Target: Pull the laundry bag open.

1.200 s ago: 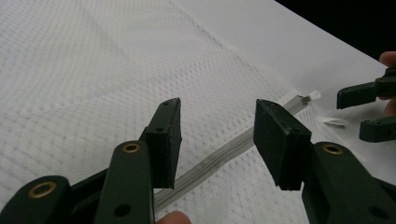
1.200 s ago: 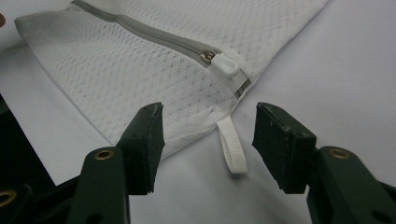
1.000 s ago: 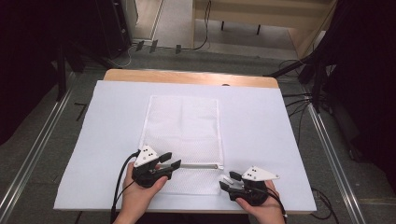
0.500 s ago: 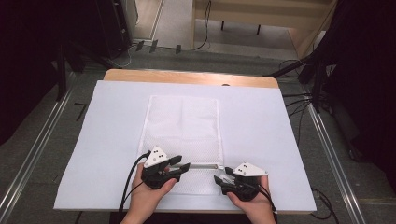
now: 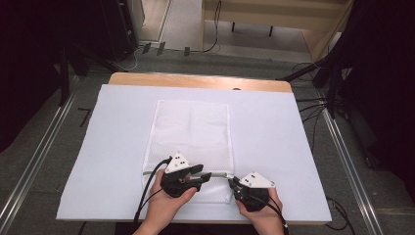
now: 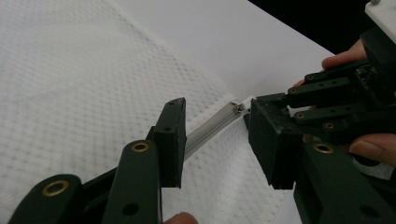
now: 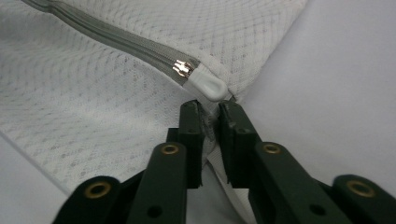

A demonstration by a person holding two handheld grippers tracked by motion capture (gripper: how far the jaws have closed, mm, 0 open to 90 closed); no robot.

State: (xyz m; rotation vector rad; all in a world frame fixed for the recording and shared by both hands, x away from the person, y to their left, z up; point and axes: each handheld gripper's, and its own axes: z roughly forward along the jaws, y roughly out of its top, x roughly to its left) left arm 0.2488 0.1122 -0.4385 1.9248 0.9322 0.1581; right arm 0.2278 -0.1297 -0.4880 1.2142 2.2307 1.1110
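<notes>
Now | white sheet (image 5: 293, 147) over wooden table (image 5: 195, 81) | left hand-held gripper (image 5: 199, 172) agape | right hand-held gripper (image 5: 231, 184) pinching mesh bag (image 5: 193, 132)

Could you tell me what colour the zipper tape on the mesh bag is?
Grey zipper tape, clearest in the right gripper view.

Left gripper (image 5: 199, 172) jaws apart, right gripper (image 5: 234, 185) jaws pinched

in the high view the left gripper (image 5: 199, 172) covers the middle of the mesh bag's zipper (image 5: 218, 175), and the slider is too small to make out there. the bag's corner (image 7: 215, 122) vanishes between the right gripper (image 7: 211, 117) jaws in its own view, and the zipper runs off the top left edge.
</notes>
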